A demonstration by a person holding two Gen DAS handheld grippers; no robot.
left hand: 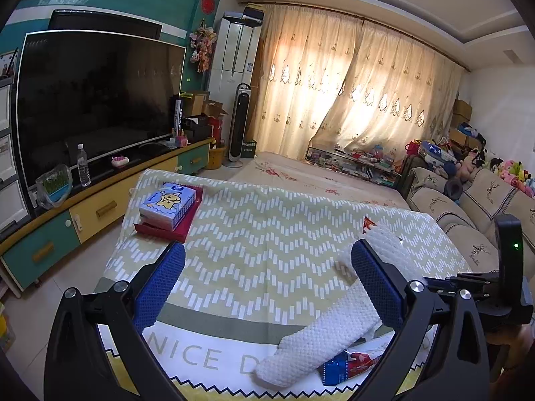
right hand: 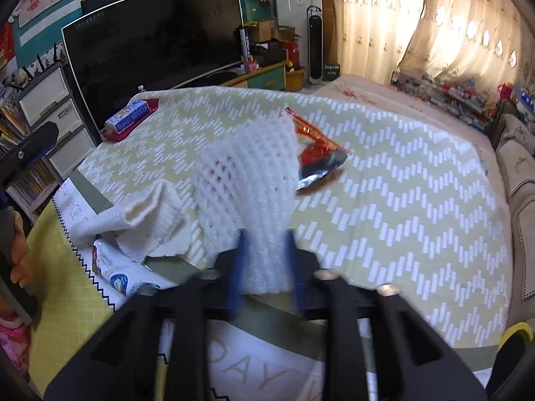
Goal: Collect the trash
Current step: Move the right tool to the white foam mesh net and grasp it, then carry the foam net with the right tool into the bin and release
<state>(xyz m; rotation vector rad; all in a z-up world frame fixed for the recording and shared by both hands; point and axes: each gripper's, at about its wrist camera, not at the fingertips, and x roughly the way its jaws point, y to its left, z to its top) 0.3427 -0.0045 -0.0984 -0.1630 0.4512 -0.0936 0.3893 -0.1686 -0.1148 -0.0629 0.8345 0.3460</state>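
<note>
The right gripper (right hand: pixel 265 254) is pointing down at the cloth-covered surface (right hand: pixel 401 200), and its blue fingers (right hand: pixel 235 267) are clenched on the near end of a white foam net sleeve (right hand: pixel 247 173). The fingers are motion-blurred, but the foam is sitting squeezed between them. The sleeve is fanning out away from the gripper across the chevron cloth, and its far edge is overlapping a torn red and silver snack wrapper (right hand: pixel 317 153) lying flat on the surface.

Just left of the held sleeve, a second white foam net sleeve (right hand: pixel 150 224) is lying crumpled on the cloth, partly covering a white and blue printed packet (right hand: pixel 117 274) near the surface's edge.

The left gripper (left hand: pixel 267 267) is hovering above the near part of the same surface with its fingers (left hand: pixel 160 284) released and spread wide; nothing is being pressed between them. In the left wrist view, a foam sleeve is lying on the cloth behind the right-hand finger, apart from the pads.

A tissue pack (left hand: pixel 167 204) is resting on a flat red box (left hand: pixel 187 224) at the far left corner of the surface, well apart from the trash. A television (left hand: pixel 97 100) is standing on a cabinet beyond it.
</note>
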